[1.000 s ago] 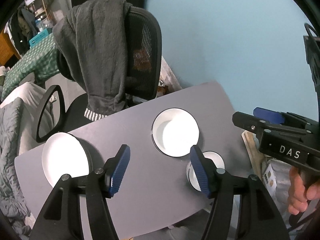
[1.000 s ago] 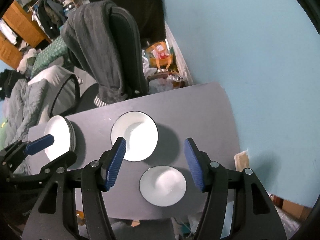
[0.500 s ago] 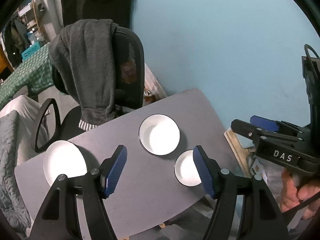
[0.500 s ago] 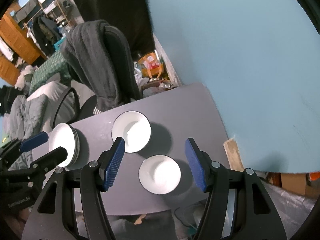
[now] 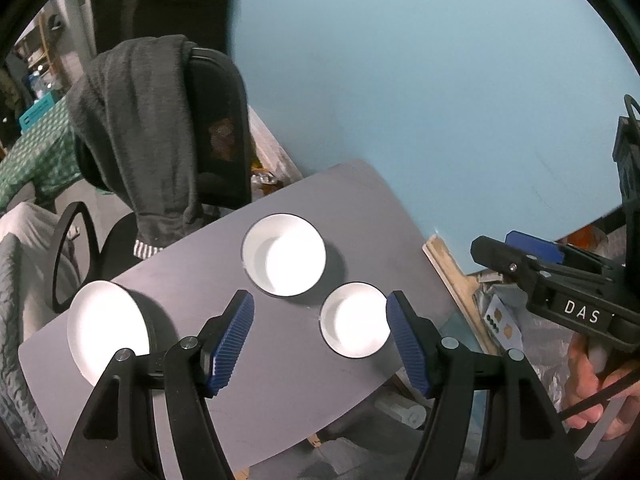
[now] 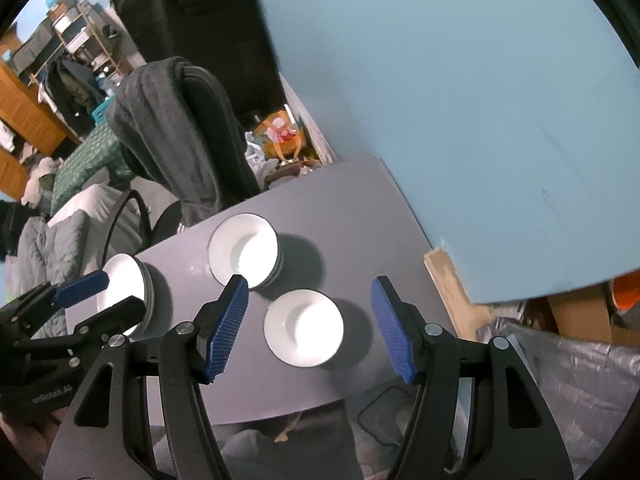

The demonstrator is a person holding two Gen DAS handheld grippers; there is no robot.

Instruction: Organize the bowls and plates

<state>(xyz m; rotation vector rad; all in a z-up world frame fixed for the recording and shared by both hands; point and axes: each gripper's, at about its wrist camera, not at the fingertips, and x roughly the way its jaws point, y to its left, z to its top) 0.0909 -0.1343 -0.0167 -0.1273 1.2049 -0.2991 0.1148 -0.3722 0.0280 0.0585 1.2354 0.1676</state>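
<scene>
Three white dish stacks sit on a grey table [image 5: 280, 392]: plates [image 5: 106, 326] at the left, wide bowls [image 5: 284, 256] in the middle, a smaller bowl [image 5: 354, 320] nearest the right edge. My left gripper [image 5: 319, 298] hangs high above the table, open and empty, with the small bowl seen between its blue pads. The right wrist view shows the same plates [image 6: 122, 288], wide bowls [image 6: 244, 250] and small bowl [image 6: 304, 328]. High over the small bowl, my right gripper [image 6: 310, 282] is open and holds nothing. Each gripper shows in the other's view, the right gripper [image 5: 520, 248] at the right and the left gripper [image 6: 88, 300] at the left.
An office chair [image 5: 216, 128] draped with a grey garment [image 5: 140, 132] stands behind the table. A blue wall [image 5: 440, 100] runs along the right. A wooden board [image 5: 452, 292] and floor clutter lie beside the table's right edge. A hand [image 5: 592, 380] holds the right gripper.
Both grippers have risen and drawn back, so the table and dishes look smaller and farther. The left jaws have widened a little. The dishes have not moved.
</scene>
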